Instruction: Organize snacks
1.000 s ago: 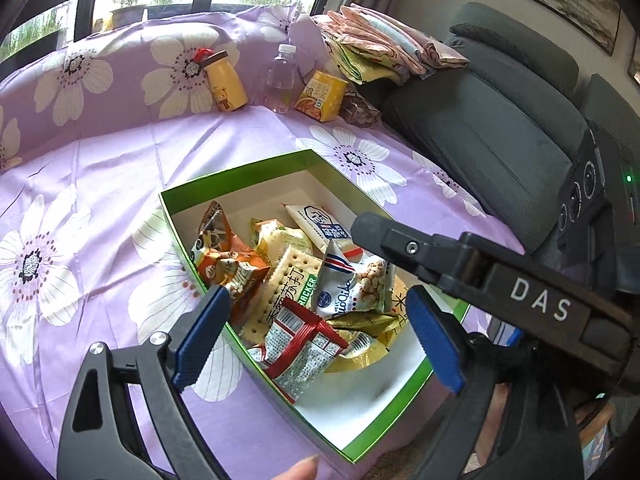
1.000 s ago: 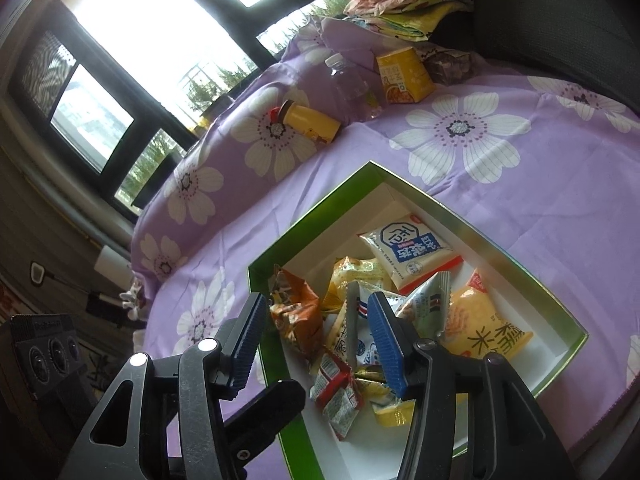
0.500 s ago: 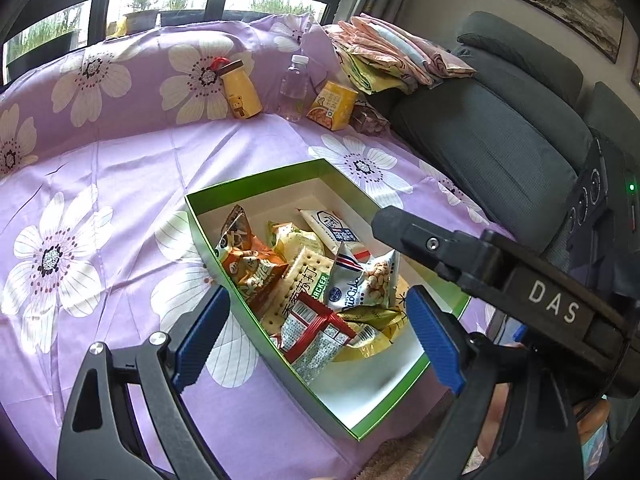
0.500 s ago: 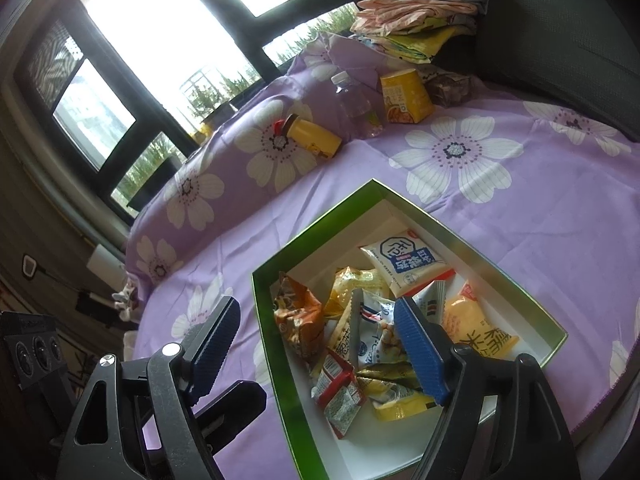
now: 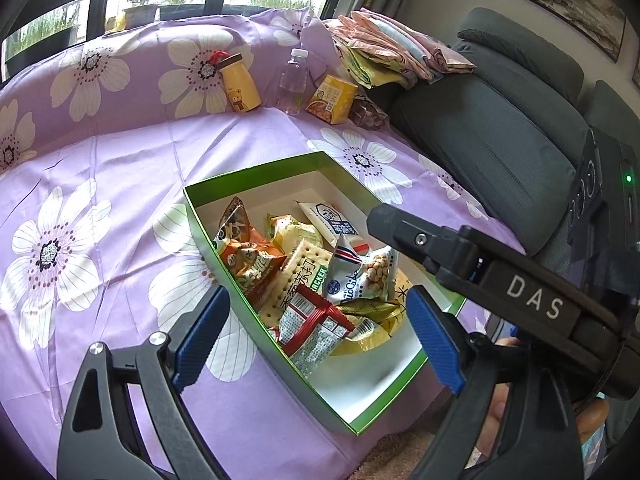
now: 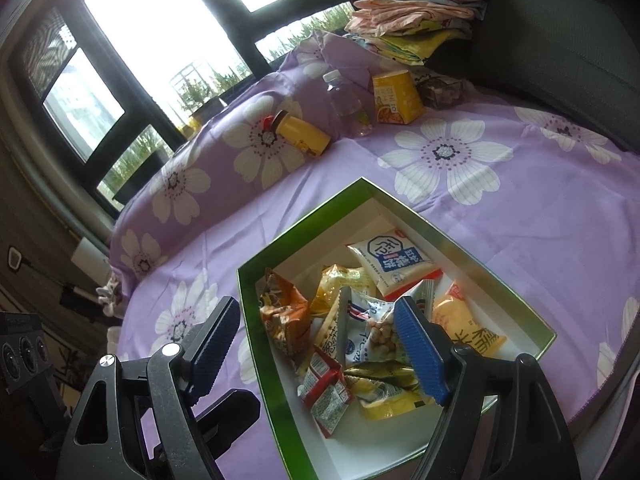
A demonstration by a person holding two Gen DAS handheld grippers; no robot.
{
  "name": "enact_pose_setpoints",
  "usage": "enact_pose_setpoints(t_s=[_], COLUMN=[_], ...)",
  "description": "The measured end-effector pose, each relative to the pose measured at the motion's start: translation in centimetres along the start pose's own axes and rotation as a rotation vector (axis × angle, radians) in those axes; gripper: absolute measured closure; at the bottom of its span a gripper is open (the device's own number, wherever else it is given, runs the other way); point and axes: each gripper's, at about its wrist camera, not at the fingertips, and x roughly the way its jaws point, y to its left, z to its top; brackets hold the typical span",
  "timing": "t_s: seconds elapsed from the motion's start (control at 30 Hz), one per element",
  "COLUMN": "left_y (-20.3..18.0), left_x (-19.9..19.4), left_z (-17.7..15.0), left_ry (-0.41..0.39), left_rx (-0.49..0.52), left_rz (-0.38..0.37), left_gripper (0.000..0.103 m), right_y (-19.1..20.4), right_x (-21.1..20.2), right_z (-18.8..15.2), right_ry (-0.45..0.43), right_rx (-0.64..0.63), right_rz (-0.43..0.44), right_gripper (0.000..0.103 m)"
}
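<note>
A green box [image 5: 208, 220] with a white inside lies on the purple flowered sheet and holds several snack packets. Among them are an orange bag [image 5: 248, 264], a cracker pack [image 5: 296, 276], a blue-and-white peanut bag [image 5: 356, 276] and a red-and-silver packet [image 5: 312, 328]. My left gripper [image 5: 314, 300] hangs open above the box's near end, gripping nothing. My right gripper [image 6: 316, 308] is open above the packets, its pads clear of the peanut bag [image 6: 372, 336]. Its black finger [image 5: 420, 240] crosses the left wrist view.
At the back of the sheet stand a yellow bottle [image 5: 240, 84], a clear water bottle [image 5: 294, 80], a yellow carton [image 5: 332, 98] and a dark packet [image 5: 368, 114]. Folded cloths [image 5: 392, 52] lie on a grey sofa [image 5: 500, 128]. The box sits near the sheet's front edge.
The right gripper's jaws have spread from narrow to wide, and the peanut bag stays in the box. Both views have drawn back slightly from the box.
</note>
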Motion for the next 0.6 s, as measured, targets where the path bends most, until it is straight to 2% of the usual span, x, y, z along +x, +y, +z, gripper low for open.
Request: enact_pose_setpoints(t_s=[0.6], left_y=[0.05], left_x=[0.33], left_z=[-0.02], left_ry=[0.004], left_rx=[-0.018], left_rz=[-0.007], left_gripper=[0.013], right_y=[-0.3], right_x=[0.22], right_z=[-0.11], right_ry=[0.01], right_rx=[-0.002], right_rz=[-0.03], right_gripper=[0.023])
